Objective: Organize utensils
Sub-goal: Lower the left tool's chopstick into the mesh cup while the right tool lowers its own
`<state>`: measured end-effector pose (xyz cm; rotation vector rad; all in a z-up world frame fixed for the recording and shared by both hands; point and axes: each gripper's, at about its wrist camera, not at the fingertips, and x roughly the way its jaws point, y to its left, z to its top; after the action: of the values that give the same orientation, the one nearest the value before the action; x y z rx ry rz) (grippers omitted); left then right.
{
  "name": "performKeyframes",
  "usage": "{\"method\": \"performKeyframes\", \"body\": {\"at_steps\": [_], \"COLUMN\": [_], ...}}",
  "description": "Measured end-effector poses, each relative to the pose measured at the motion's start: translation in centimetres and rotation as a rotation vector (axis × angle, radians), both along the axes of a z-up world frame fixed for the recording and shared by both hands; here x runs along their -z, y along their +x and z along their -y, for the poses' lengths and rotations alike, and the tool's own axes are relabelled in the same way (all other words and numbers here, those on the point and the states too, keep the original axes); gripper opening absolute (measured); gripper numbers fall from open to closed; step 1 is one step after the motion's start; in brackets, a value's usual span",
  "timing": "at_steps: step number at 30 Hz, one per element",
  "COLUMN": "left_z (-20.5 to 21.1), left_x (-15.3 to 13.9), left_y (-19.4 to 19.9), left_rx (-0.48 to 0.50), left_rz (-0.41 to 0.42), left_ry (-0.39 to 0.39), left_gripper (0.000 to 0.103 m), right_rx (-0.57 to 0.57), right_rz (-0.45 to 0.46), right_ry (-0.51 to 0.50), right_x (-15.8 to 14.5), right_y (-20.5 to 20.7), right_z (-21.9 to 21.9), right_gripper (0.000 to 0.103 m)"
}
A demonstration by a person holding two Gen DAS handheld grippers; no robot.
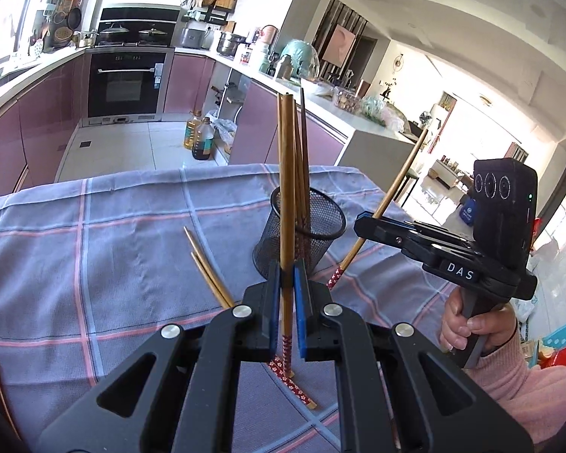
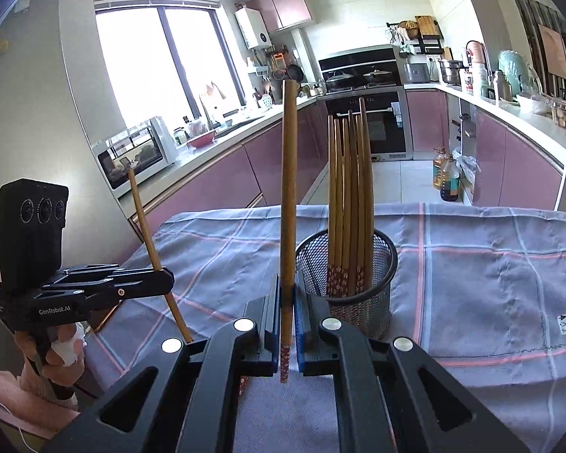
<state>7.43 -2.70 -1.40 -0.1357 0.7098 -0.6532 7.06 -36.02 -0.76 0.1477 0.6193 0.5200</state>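
My left gripper is shut on a wooden chopstick that stands nearly upright, its red patterned end down. Just behind it is a black mesh cup holding several chopsticks. Two loose chopsticks lie on the cloth to the left of the cup and run under my fingers. My right gripper is shut on another upright chopstick, close in front and left of the mesh cup. Each gripper also shows in the other's view: the right gripper and the left gripper, each clamping a tilted chopstick.
A blue-grey checked cloth covers the table, whose far edge drops to the kitchen floor. Oil bottles stand on the floor beyond it. Pink cabinets and an oven line the back. A person's hand holds the right gripper's handle.
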Motion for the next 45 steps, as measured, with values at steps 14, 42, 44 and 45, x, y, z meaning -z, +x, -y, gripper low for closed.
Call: {"method": "performKeyframes", "body": {"at_steps": [14,42,44,45], "left_z": [1.2,7.4,7.7,7.6], "left_x": [-4.6,-8.6,-8.0,-7.6], "left_y": [1.0,5.0,5.5,5.9], "left_rx": [0.008,-0.008,-0.002,0.003], "left_rz": [0.103,0.202,0.189,0.182], "left_ry": [-0.045,0.026,0.043,0.051], "left_gripper": [0.008,0.008,0.008,0.008], "right_rx": [0.021,0.057,0.055,0.053], "right_rz": [0.103,0.131,0.114,0.106], "right_ry": [-0.013,-0.065,-0.074,-0.078], "right_x": [-4.4,-5.2,-4.6,-4.4], "right_y": [0.3,4.7,5.0,5.2], "right_z": [1.4,1.2,1.0,0.9], "right_gripper": [0.006,0.006,0.006,0.006]}}
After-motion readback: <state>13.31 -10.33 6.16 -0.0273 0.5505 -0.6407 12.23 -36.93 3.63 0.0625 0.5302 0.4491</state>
